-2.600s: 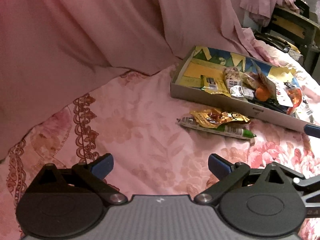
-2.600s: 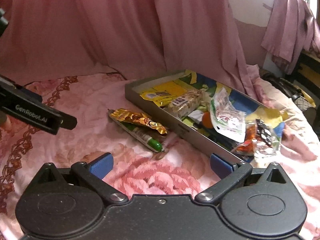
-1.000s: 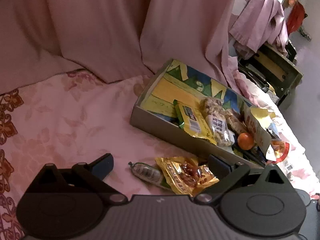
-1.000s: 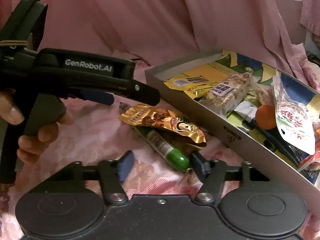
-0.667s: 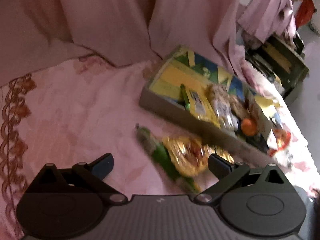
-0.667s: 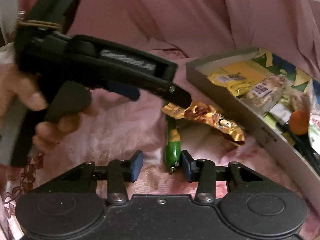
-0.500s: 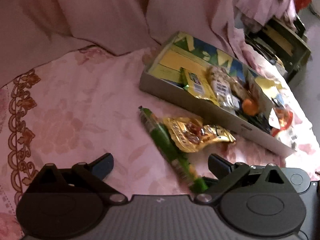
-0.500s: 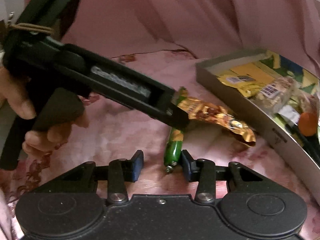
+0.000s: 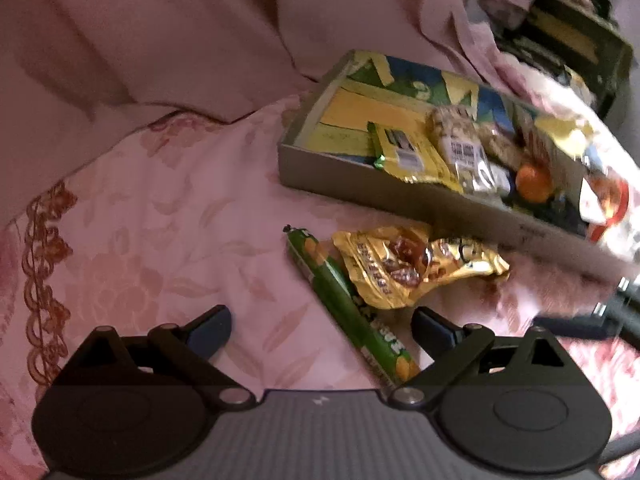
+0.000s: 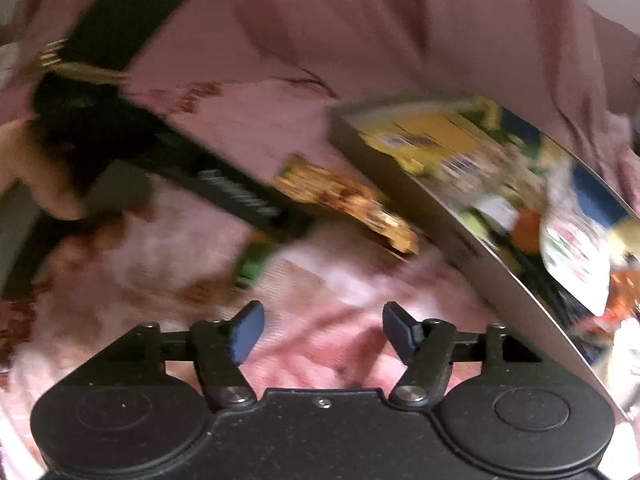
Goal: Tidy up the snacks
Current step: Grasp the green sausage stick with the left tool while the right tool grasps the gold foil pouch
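I count one green snack stick (image 9: 344, 304), one golden packet (image 9: 416, 268), one box (image 9: 352, 176) and one orange (image 9: 534, 178) inside it.

Your right wrist view is smeared by motion, so the print on the long green snack stick (image 10: 252, 262), half hidden under the black left gripper (image 10: 240, 200), and the packets in the far grey cardboard tray (image 10: 460, 240) are unreadable.

Green stick snack (image 9: 344, 304), shiny gold wrapper (image 9: 416, 264), grey box (image 9: 360, 178), pink flowery bedsheet (image 9: 160, 220), orange ball (image 9: 534, 178) glowing inside.
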{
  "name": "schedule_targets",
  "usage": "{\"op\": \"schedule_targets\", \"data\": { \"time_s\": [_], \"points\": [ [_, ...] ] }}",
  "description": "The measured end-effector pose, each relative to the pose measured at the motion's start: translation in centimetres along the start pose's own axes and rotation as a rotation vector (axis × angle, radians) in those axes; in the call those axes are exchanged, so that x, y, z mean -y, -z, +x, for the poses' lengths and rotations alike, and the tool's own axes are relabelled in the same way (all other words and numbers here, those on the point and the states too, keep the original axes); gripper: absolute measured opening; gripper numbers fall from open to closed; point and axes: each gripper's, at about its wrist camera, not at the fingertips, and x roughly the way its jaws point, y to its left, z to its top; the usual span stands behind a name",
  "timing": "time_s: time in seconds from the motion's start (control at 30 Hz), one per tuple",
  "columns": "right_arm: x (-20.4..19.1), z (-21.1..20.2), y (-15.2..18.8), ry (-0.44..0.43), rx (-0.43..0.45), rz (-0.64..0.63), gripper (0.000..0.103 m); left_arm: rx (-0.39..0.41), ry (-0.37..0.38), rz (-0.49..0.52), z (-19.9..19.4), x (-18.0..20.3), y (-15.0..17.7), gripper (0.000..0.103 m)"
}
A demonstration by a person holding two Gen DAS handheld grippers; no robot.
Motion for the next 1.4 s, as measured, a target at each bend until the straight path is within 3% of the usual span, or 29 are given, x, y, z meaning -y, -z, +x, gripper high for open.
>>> {"op": "schedule_targets", "data": {
  "time_s": [0.13, 0.27, 0.4, 0.6, 0.73, 1.03, 1.13, 1.27, 1.4],
  "points": [
    [1.2, 0.2, 0.6, 0.059, 0.009, 0.059, 0.08, 0.006, -0.03, 0.036, -0.1, 0.3, 0.2, 0.095],
    [1.4, 0.7, 0.4, 0.111, 0.058, 0.033, 0.079, 0.018, -0.047, 0.037, -0.3, 0.1, 0.2, 0.077],
    [1.4, 1.9, -0.1, 0.167, 0.105, -0.006, 0.072, 0.015, -0.044, 0.038, -0.8, -0.4, 0.3, 0.059],
    [-0.1, 3.1, -0.6, 0.235, 0.173, -0.16, 0.06, -0.009, -0.025, -0.017, -1.1, -1.2, 0.3, 0.043],
    [-1.7, 4.0, -0.5, 0.284, 0.197, -0.318, 0.051, -0.012, -0.029, -0.033, -1.0, -1.5, 0.2, 0.039],
    [-3.1, 6.4, -1.0, 0.382, 0.245, -0.468, 0.045, -0.008, -0.032, -0.056, -1.1, -1.7, 0.4, 0.036],
    [-3.3, 6.8, -1.0, 0.383, 0.243, -0.491, 0.031, -0.01, -0.032, -0.061, -1.3, -1.8, 0.5, 0.032],
    [-3.5, 6.6, -0.7, 0.384, 0.233, -0.513, 0.025, -0.017, -0.028, -0.06, -1.5, -1.7, 0.6, 0.021],
    [-3.3, 5.7, -0.8, 0.363, 0.217, -0.471, 0.019, -0.03, -0.023, -0.072, -2.1, -1.6, 1.2, 0.019]
  ]
}}
